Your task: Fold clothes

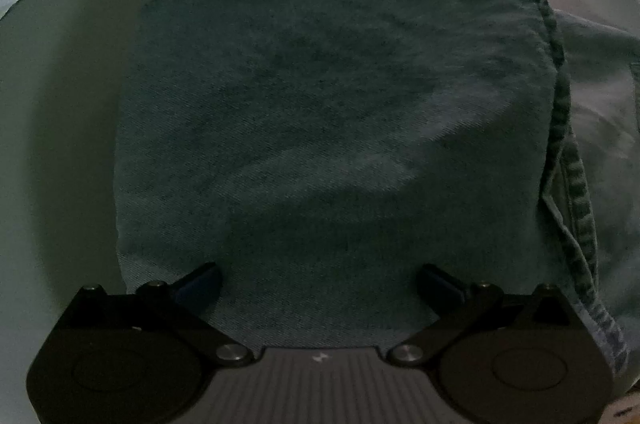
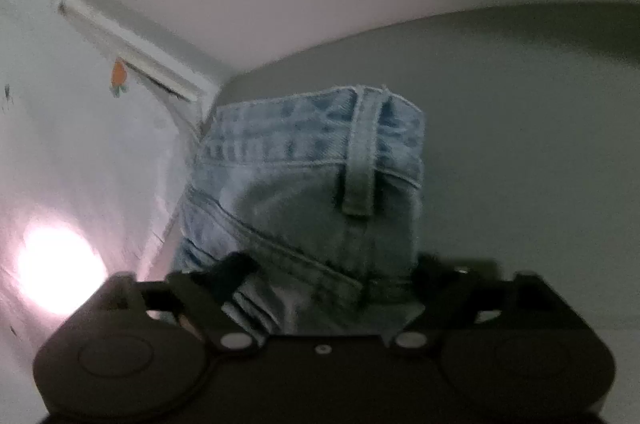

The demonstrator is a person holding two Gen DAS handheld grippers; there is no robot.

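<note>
Folded light-blue jeans [image 1: 328,127], waistband showing; left hand-held gripper [image 1: 320,282] and right hand-held gripper [image 2: 332,276] spread wide, gripping nothing.

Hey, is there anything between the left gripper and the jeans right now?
Nothing visible. The left gripper points straight down over the folded jeans with its jaws spread wide, and only bare denim shows between them. Whether the tips touch the cloth cannot be told.

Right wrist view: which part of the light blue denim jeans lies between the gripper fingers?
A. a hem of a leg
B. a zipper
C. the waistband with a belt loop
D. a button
C: the light blue denim jeans show a stitched waistband with a belt loop.
</note>
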